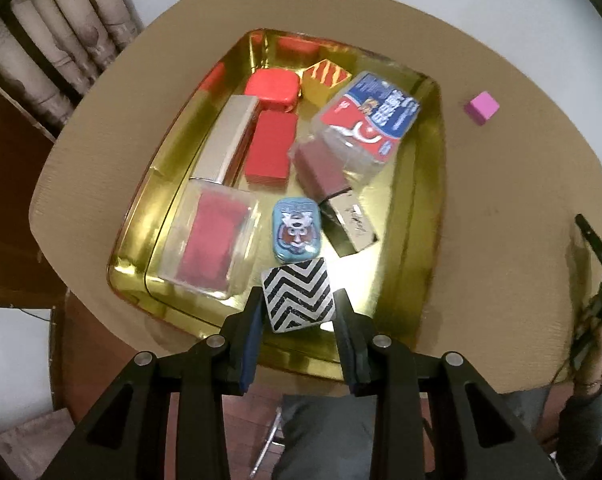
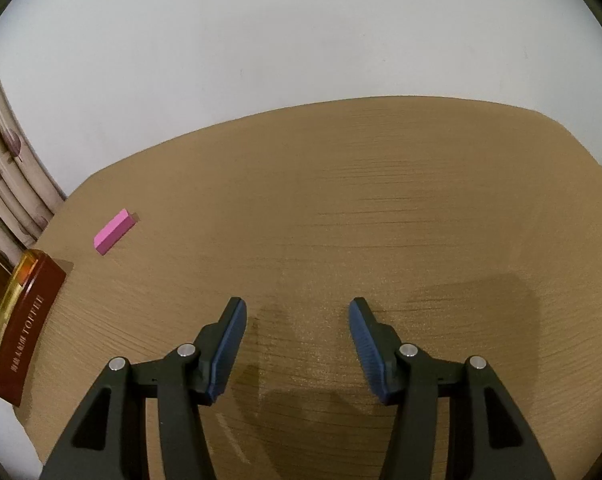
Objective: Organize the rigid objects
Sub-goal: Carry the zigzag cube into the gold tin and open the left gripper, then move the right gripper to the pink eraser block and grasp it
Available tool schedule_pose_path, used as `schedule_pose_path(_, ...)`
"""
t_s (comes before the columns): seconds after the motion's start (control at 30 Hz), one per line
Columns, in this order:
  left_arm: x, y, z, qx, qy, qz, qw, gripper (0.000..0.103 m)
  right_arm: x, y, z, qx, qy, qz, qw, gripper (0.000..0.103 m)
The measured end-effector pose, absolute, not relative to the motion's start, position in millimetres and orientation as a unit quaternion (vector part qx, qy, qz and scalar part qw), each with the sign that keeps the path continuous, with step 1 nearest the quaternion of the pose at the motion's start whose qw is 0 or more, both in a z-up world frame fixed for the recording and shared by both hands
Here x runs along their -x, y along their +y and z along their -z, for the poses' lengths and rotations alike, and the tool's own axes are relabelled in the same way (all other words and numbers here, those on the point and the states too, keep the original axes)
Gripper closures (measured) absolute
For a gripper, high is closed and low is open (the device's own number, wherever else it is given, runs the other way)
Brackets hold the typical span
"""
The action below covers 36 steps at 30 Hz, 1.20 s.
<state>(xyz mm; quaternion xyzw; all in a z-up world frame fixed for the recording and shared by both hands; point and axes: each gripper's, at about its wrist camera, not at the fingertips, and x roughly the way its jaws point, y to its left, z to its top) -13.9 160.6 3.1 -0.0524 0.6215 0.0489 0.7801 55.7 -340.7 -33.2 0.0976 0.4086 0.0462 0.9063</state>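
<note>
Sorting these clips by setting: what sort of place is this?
Probably a room in a home: a round-cornered wooden table against a plain white wall, patterned curtains at one side, and a gold toffee tin holding small boxes.

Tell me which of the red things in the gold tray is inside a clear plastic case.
The red block in the clear case, at the gold tray's near left corner beside the blue tin. The rounded red box and the flat red block farther back lie bare.
</note>
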Motion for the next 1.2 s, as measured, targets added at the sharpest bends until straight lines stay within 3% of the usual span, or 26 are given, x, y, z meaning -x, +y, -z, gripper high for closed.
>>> schedule_pose_path(0.3,11.5,169.5,9.6,0.049,0.624,-0.060,0.778,0.075,-63.1,-323.9,36.5,-0.083,0.412,-0.040,0.907,0.047)
schedule_pose_path(0.5,28.5,171.4,-9.6,0.071,0.587,-0.055,0.804,0.040,-58.8,-332.7,34.5,-0.073,0.414,-0.039,0.907,0.045)
schedule_pose_path(0.63,53.0,172.3,-32.4,0.107,0.545,-0.056,0.830,0.036,-62.0,-323.2,36.1,-0.048,0.420,-0.037,0.905,0.039)
schedule_pose_path(0.7,75.3,169.2,-40.8,0.118,0.519,-0.071,0.844,0.030,-63.8,-315.8,37.7,-0.023,0.426,-0.034,0.904,0.031)
schedule_pose_path(0.8,112.9,158.2,-46.8,0.111,0.475,-0.087,0.869,0.029,-66.3,-296.0,38.4,0.034,0.435,-0.013,0.900,0.030)
schedule_pose_path(1.03,174.2,145.0,-31.4,0.066,0.425,-0.131,0.893,0.023,-88.3,-248.8,-0.4,-0.069,0.456,-0.061,0.885,0.030)
schedule_pose_path(1.2,180.3,157.6,-14.3,0.073,0.441,-0.142,0.883,0.022,-139.8,-168.9,-30.0,-0.121,0.485,-0.093,0.861,0.030)
